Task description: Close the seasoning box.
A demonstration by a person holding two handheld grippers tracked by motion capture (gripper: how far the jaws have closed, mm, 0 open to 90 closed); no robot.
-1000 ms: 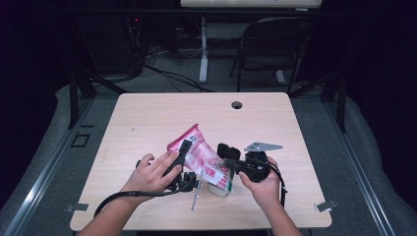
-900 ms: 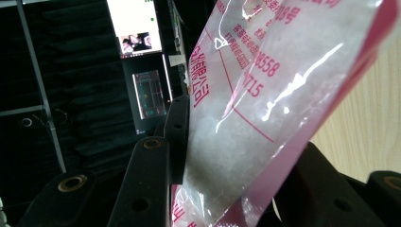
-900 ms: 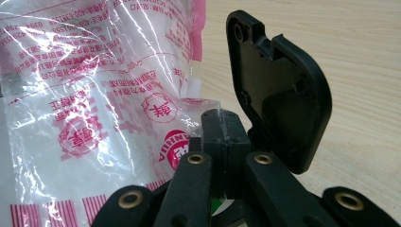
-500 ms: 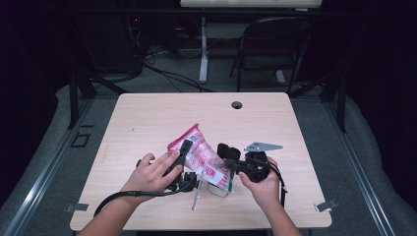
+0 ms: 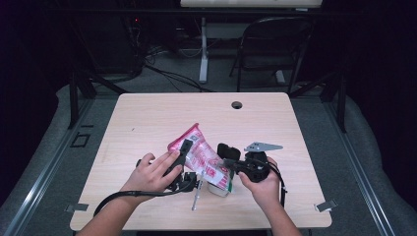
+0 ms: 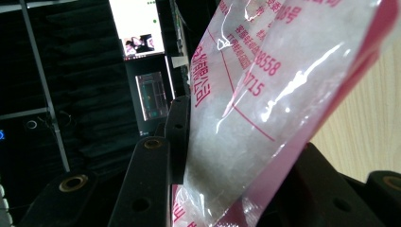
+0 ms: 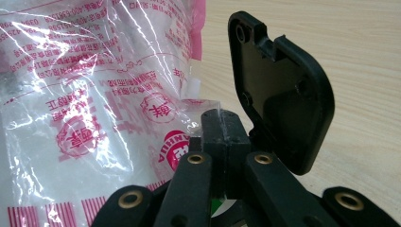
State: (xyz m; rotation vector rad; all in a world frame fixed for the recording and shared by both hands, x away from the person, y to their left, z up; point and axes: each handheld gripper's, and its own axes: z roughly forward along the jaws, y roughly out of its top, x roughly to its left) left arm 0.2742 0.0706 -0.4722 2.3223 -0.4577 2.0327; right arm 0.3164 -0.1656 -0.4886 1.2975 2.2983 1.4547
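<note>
Two grippers: both on one pink-and-clear plastic bag (image 5: 202, 158), near the front middle of the worktop (image 5: 147, 118).
Left gripper (image 5: 184, 153): jaws partway apart, the bag's upper body clamped between them; in the left gripper view the film (image 6: 265, 109) fills the gap from one jaw to the other.
Right gripper (image 5: 227, 162): jaws pressed together, pinching a thin edge of the bag's film at their tips; in the right gripper view (image 7: 221, 124) clear plastic is caught at the closed tips.
Bag position: tilted, its pink top corner toward the far left, its lower end toward the right gripper, lifted off the worktop at the upper end.
Bag look: clear crinkled film with pink borders and pink printed text and round marks; whitish contents show through.
Hands: left hand (image 5: 150, 173) and right hand (image 5: 263, 181) each wrapped round a gripper body, cables trailing toward the near edge.
</note>
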